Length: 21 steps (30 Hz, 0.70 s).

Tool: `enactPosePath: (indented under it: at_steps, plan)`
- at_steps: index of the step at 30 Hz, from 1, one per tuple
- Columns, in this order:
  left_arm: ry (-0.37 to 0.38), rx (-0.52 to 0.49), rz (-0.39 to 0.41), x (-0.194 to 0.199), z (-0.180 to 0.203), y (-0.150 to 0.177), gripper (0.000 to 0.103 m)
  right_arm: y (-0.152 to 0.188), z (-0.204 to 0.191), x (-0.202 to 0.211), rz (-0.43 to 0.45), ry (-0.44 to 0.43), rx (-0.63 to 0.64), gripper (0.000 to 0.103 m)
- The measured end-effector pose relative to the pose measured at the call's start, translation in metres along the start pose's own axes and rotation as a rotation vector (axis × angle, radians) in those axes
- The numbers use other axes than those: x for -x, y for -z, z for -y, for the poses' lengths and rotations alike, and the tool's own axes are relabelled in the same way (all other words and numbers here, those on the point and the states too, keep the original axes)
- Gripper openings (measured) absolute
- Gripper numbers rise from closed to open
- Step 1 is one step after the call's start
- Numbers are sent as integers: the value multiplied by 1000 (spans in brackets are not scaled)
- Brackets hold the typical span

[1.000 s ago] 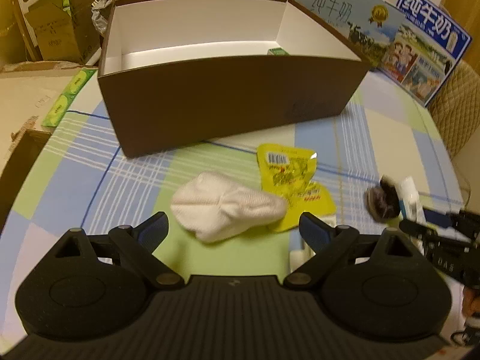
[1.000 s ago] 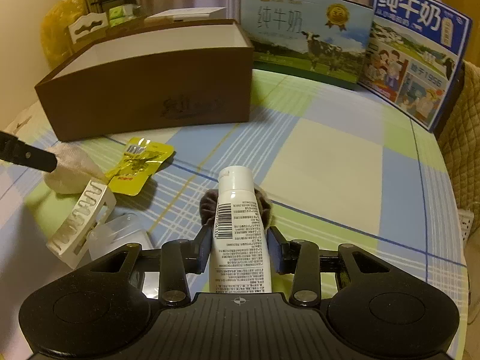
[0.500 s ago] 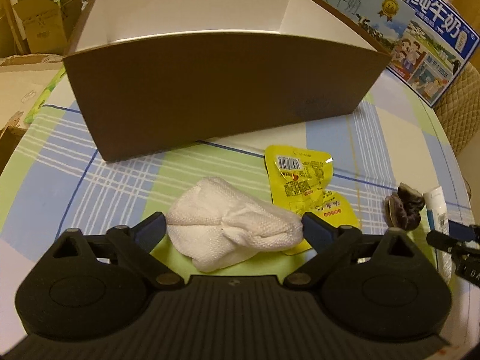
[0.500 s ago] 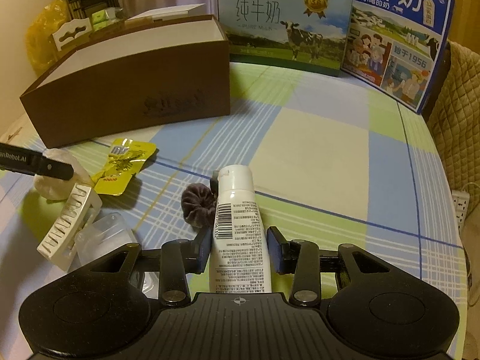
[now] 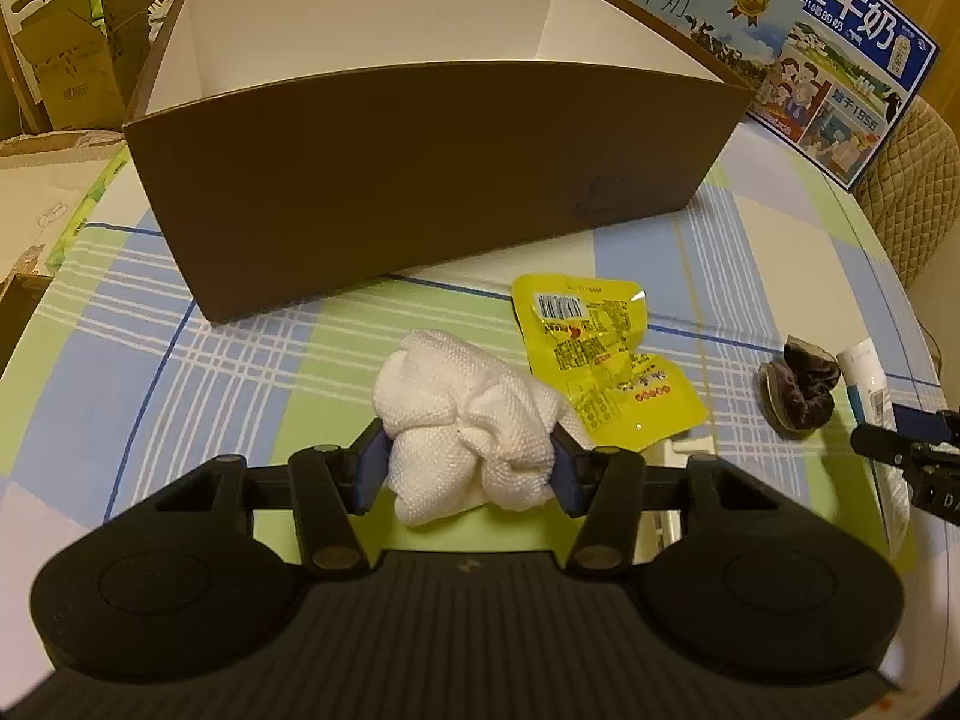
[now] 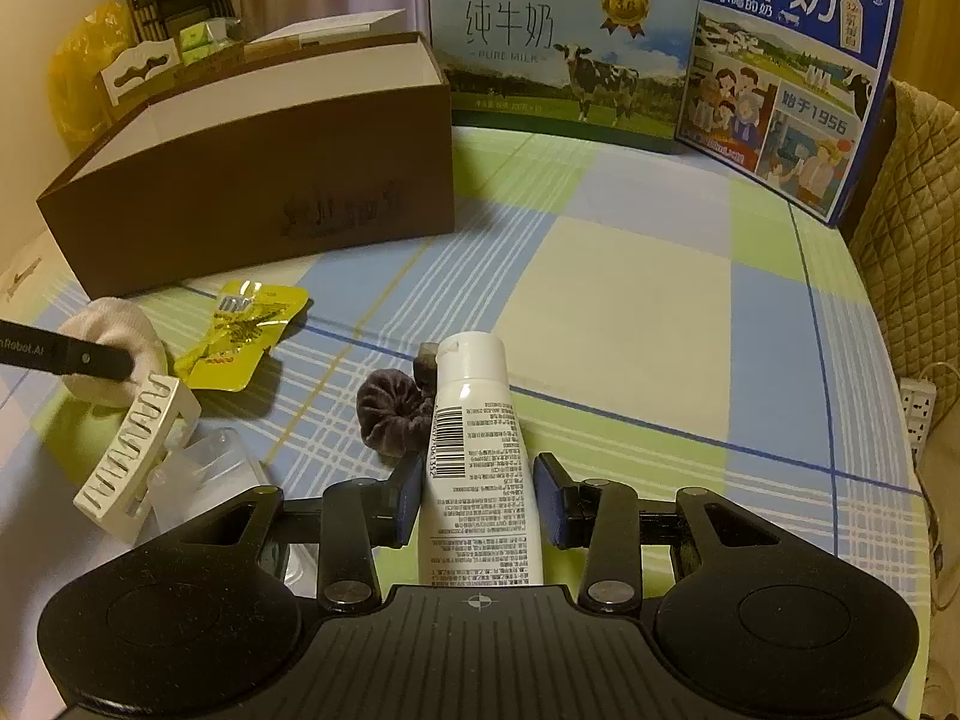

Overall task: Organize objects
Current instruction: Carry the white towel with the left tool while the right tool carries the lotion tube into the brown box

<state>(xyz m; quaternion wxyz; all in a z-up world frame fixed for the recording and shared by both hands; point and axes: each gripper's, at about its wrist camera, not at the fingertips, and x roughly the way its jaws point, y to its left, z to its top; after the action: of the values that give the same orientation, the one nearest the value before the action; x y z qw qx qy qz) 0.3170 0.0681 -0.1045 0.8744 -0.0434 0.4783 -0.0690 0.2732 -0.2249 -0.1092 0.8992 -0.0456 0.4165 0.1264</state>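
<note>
Left wrist view, tongs: the left gripper (image 5: 469, 459) is pinching the crumpled white woven cloth (image 5: 465, 414); its jaws have just been closing and the blue pads are now pressing into the bundle from both sides.
Left wrist view, cloth: it is lying on the checked tablecloth (image 5: 228, 372), in front of the brown open cardboard box (image 5: 420, 168), not yet lifted.
Left wrist view, left over: the yellow snack packet (image 5: 600, 354) and the dark velvet scrunchie (image 5: 798, 387) are lying outside the box.
Right wrist view, tongs: the right gripper (image 6: 479, 495) is gripping the white plastic lotion tube (image 6: 477, 450) around its body.
Right wrist view, progress: judging by this, sorting is only starting; the visible part of the box is looking empty.
</note>
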Motion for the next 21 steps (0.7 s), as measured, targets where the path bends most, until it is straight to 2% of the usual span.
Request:
enactPosePath:
  at_steps: [8, 21]
  plan:
    - [-4, 9, 12, 14, -2, 0, 49, -5, -2, 8, 20, -10, -3, 37]
    - [-2, 28, 109, 67, -7, -12, 49, -38, -5, 32, 93, -82, -30, 37]
